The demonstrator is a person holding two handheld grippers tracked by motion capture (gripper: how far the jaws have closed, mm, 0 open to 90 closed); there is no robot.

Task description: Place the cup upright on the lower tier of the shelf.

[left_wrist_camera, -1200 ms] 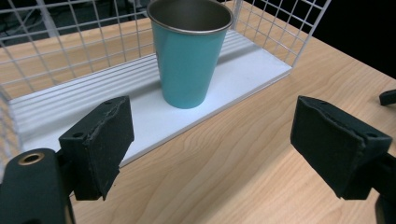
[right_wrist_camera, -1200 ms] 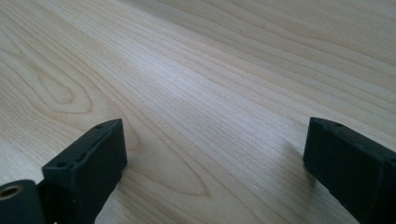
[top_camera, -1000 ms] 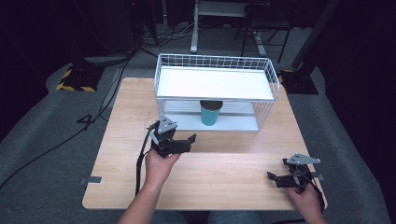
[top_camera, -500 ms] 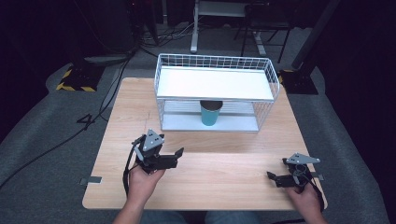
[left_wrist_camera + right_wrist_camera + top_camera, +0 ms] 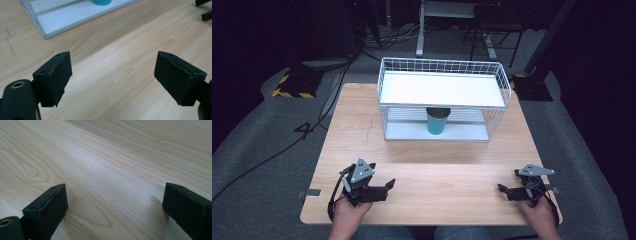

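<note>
Both grippers idle at the desk's near edge, cup shelved

The teal cup [image 5: 438, 121] stands upright on the lower shelf of the white wire rack [image 5: 443, 66] toward the far edge. Left gripper [image 5: 388, 186] sits near the near-left corner, jaws wide and empty; right gripper [image 5: 503, 190] by the near-right corner, likewise gaping. Looks like a rest between steps, probably; any next reach must go forward under that upper shelf.

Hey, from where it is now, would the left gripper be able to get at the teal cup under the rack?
Probably yes. The left gripper is open with bare table ahead, and the teal cup stands on the lower shelf at the wire rack's open front. The upper shelf blocks a reach from above.
</note>
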